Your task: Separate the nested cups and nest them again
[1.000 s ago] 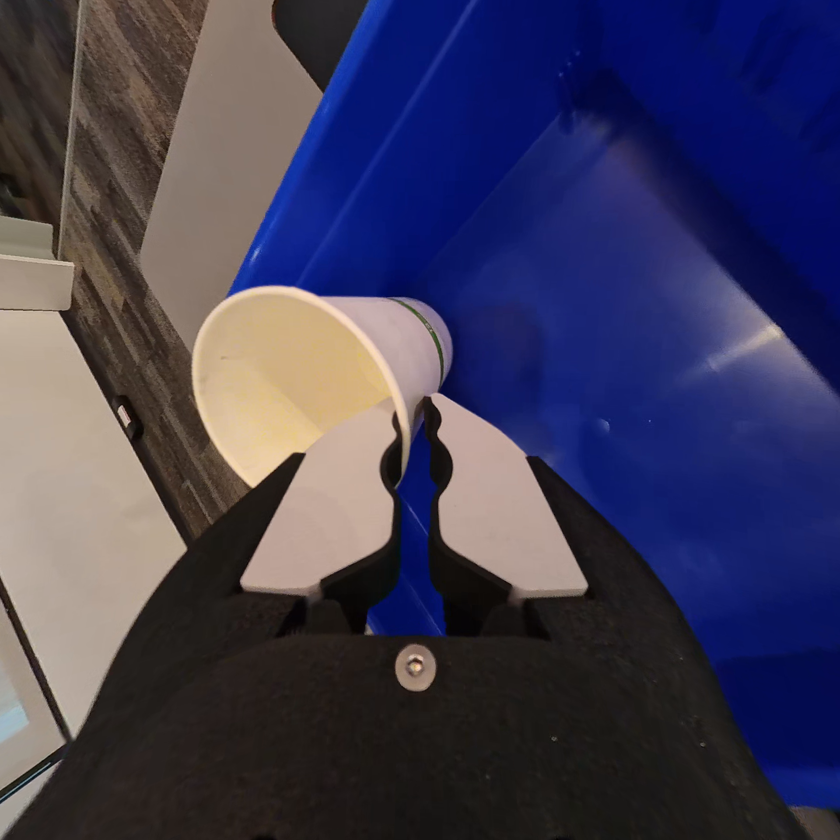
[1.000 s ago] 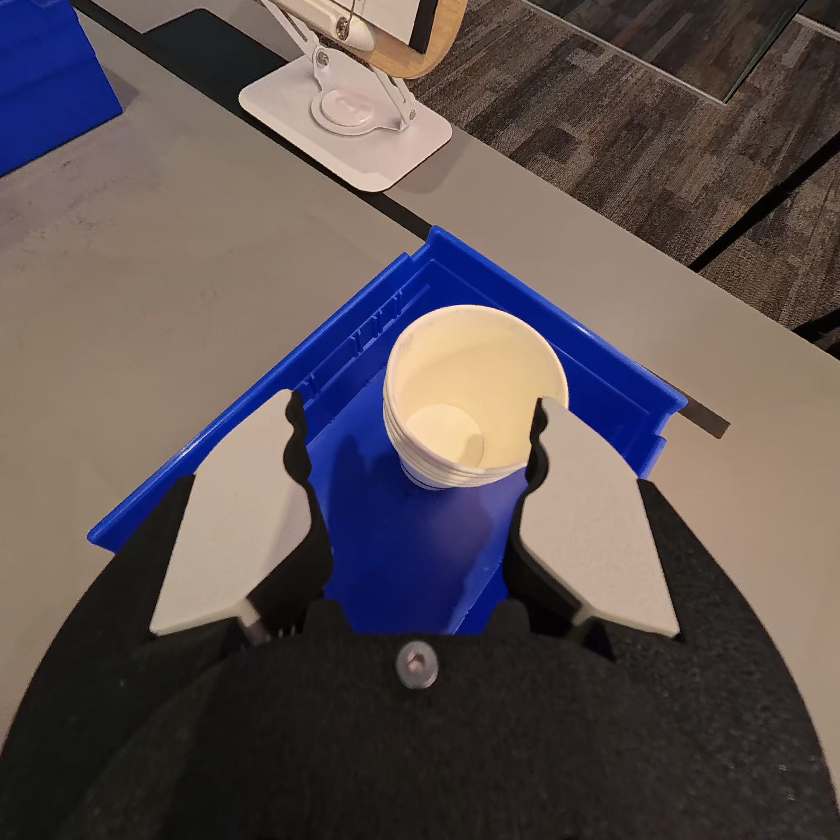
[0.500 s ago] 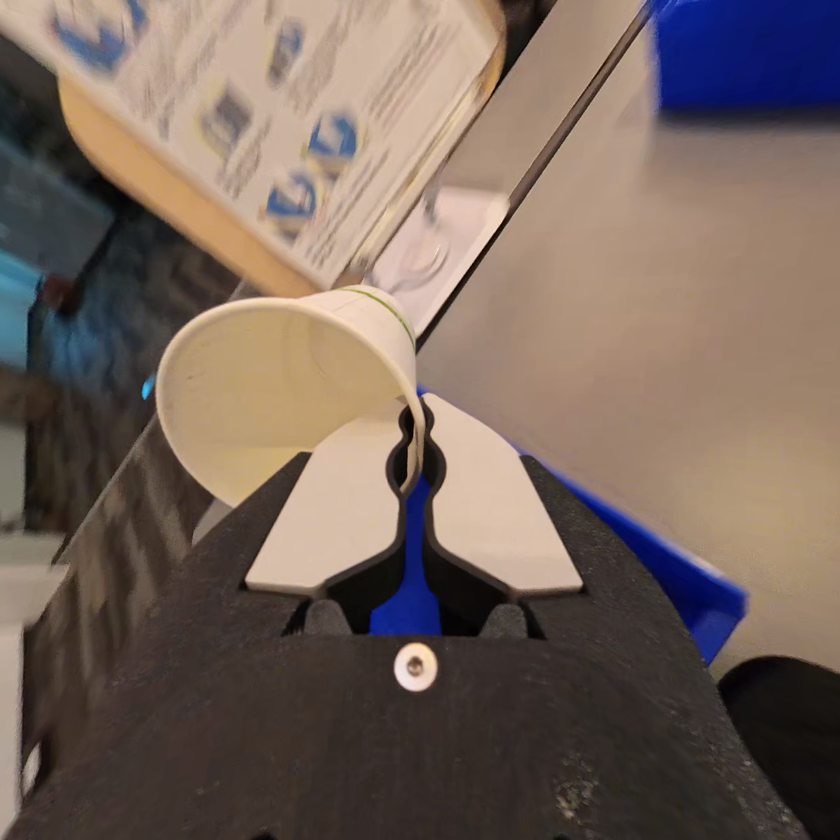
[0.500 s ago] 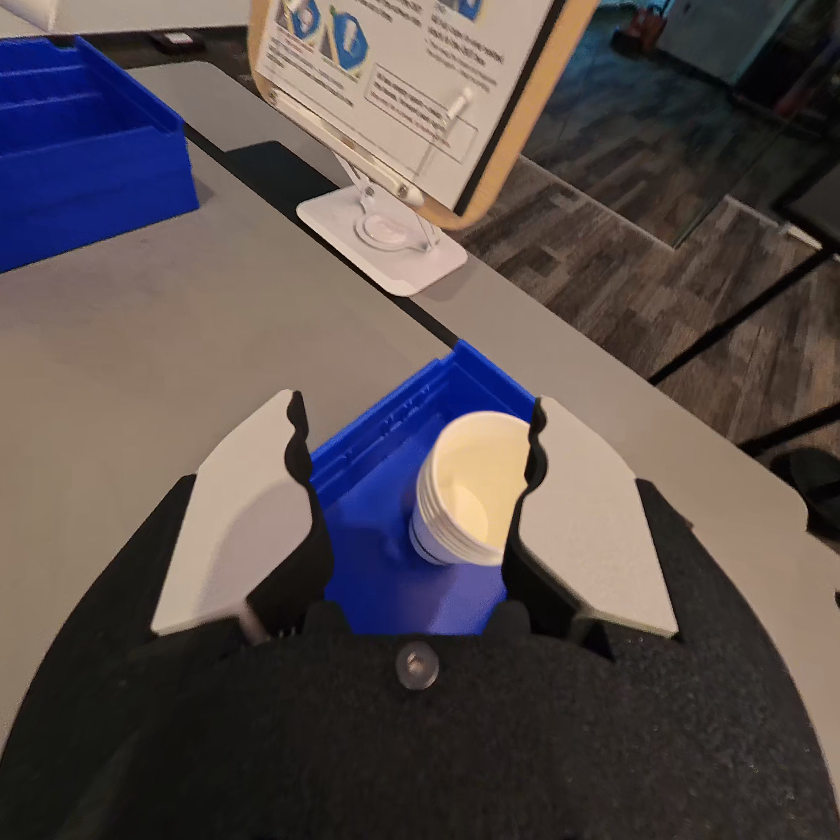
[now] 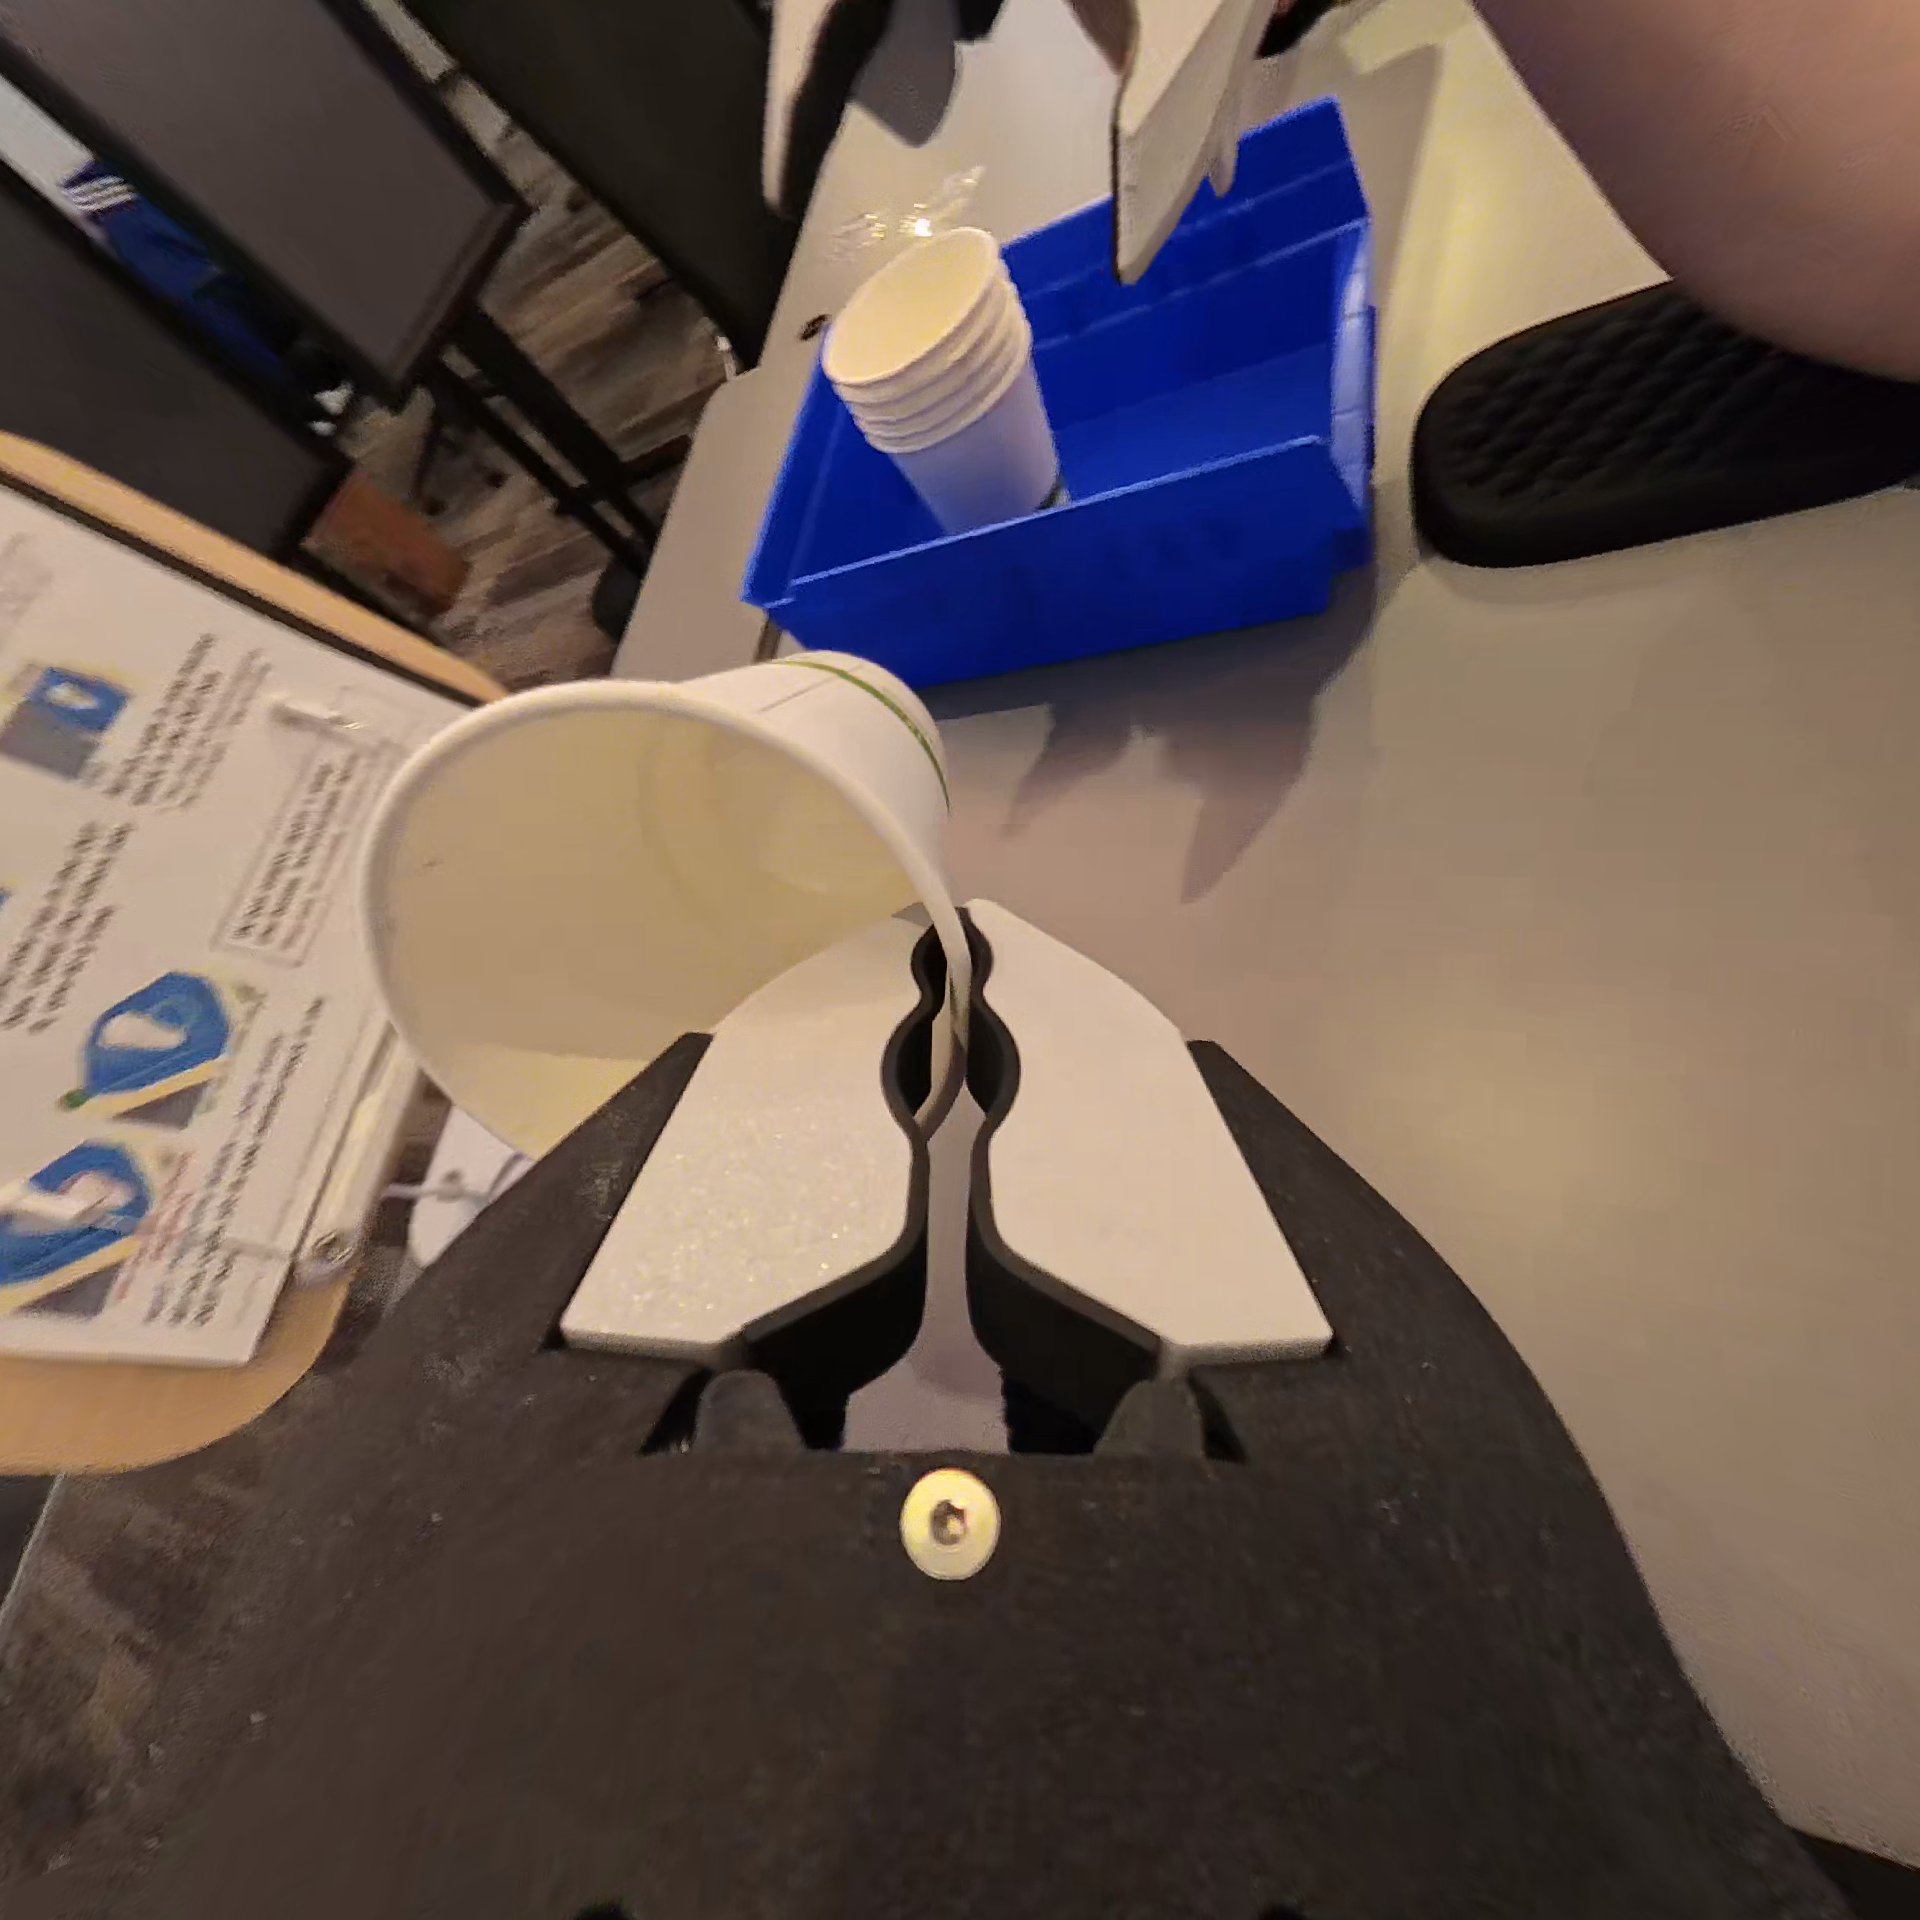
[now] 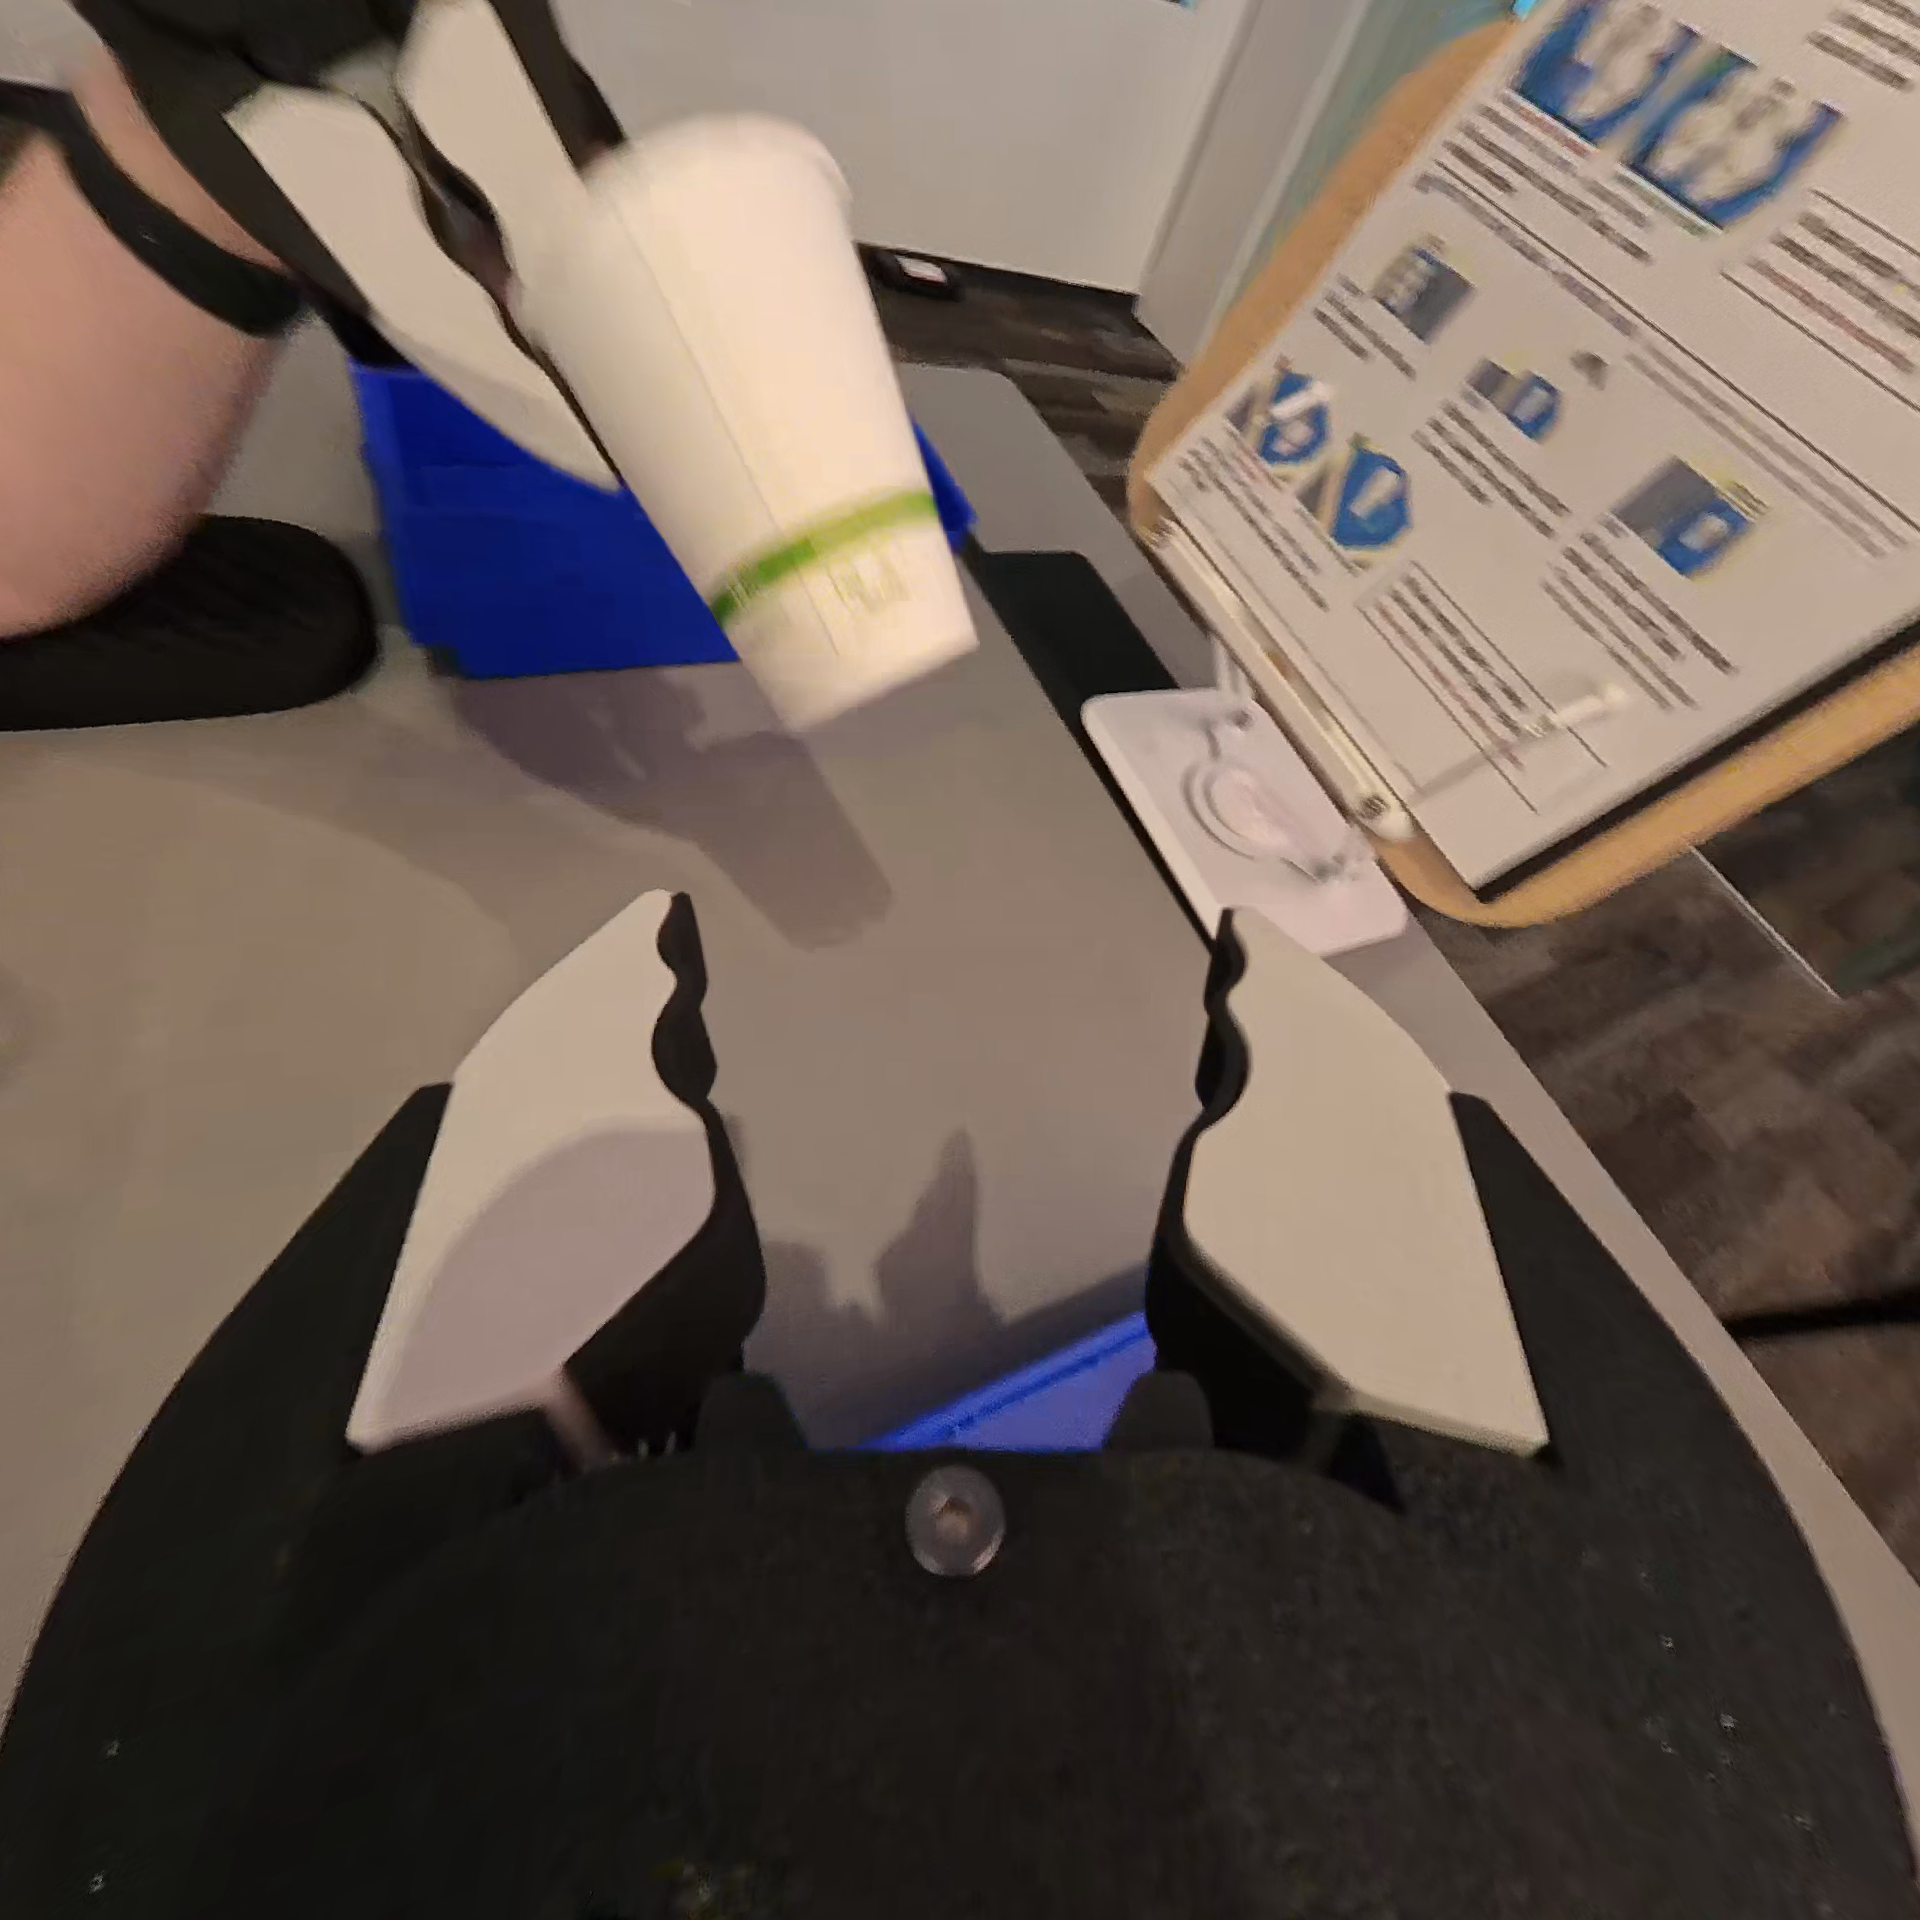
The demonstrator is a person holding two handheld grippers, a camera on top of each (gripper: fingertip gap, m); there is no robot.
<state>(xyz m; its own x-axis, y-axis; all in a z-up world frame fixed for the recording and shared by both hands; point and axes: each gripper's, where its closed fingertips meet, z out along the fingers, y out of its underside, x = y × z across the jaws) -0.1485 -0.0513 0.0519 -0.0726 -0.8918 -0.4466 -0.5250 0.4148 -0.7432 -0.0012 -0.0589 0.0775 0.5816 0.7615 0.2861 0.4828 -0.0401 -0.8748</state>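
Note:
My left gripper (image 5: 961, 956) is shut on the rim of a single white paper cup with a green band (image 5: 644, 873), held tilted above the grey table (image 5: 1455, 935). In the right wrist view that cup (image 6: 769, 416) hangs from the left gripper's fingers (image 6: 343, 208) at the upper left. A stack of several nested white cups (image 5: 956, 384) leans in a blue bin (image 5: 1195, 561). My right gripper (image 6: 951, 935) is open and empty above the table, pointing toward the held cup. One of its fingers (image 5: 1174, 135) shows above the bin. The right wrist view does not show the stack.
A second blue bin (image 6: 520, 582) stands behind the held cup. A printed sign board (image 6: 1558, 468) on a white stand (image 6: 1247, 821) is at the table's edge. A black padded rest (image 5: 1662, 436) and a person's arm (image 6: 104, 364) are nearby.
My left gripper has lifted the single cup out of its bin and swung it over the table. My right gripper has risen from the stack and turned toward the held cup, still open.

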